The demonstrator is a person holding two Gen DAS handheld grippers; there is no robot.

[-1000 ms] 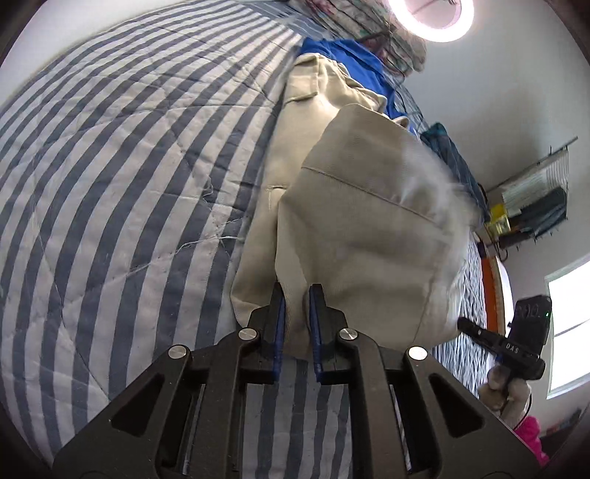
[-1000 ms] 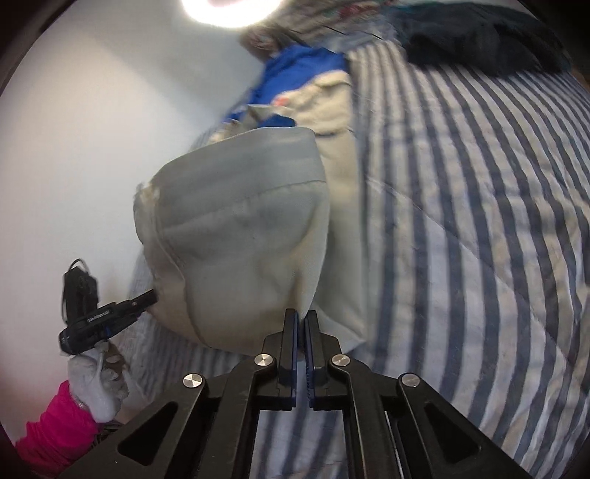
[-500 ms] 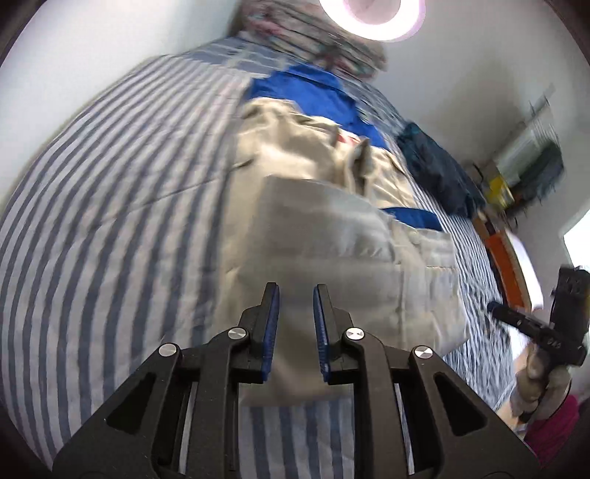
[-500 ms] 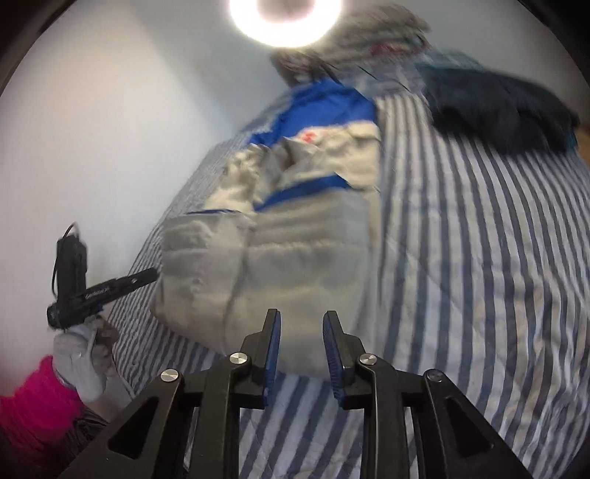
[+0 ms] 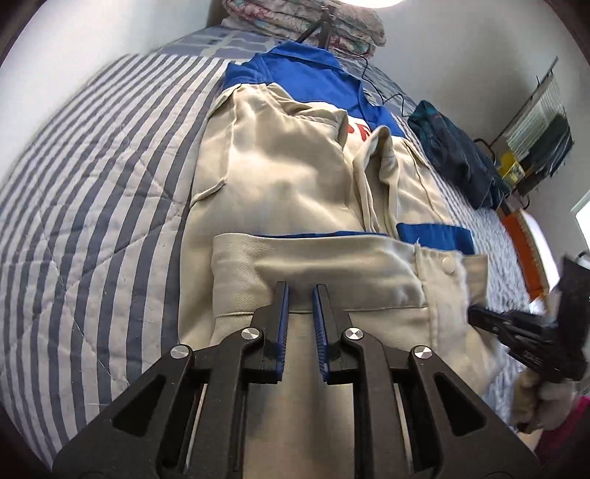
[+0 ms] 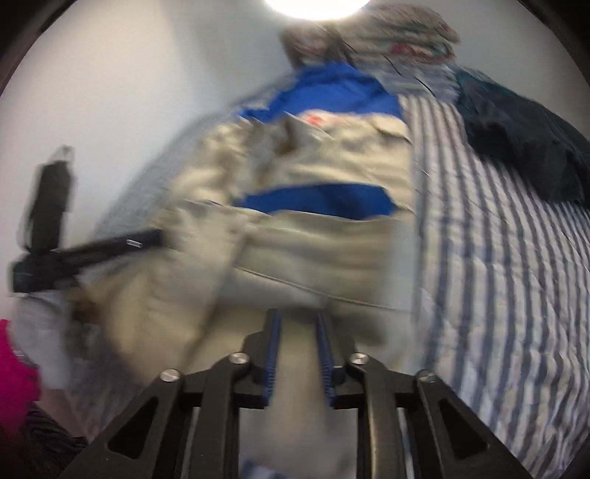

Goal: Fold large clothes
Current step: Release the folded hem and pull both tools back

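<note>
A beige and blue work jacket [image 5: 280, 177] lies on the striped bed, its lower part folded up into a band across the middle [image 5: 317, 272]. My left gripper [image 5: 299, 287] hovers over that band's near edge. Its jaws are a little apart and closing, with nothing pinched between them. The right wrist view is blurred; there the jacket [image 6: 324, 250] fills the middle. My right gripper [image 6: 297, 315] stands open above the jacket's near edge, holding nothing. Each gripper also shows at the other view's side: the right gripper [image 5: 523, 331] and the left gripper [image 6: 92, 250].
The blue and white striped quilt [image 5: 92, 184] stretches out to the left of the jacket. A dark garment [image 5: 457, 154] lies beyond its right side. Folded bedding [image 5: 306, 18] is stacked at the head of the bed. A rack [image 5: 534, 121] stands by the wall.
Both grippers held the jacket's hem up a second ago. They let go, and the hem now lies folded over the jacket. Both grippers have drawn back toward the near edge.
</note>
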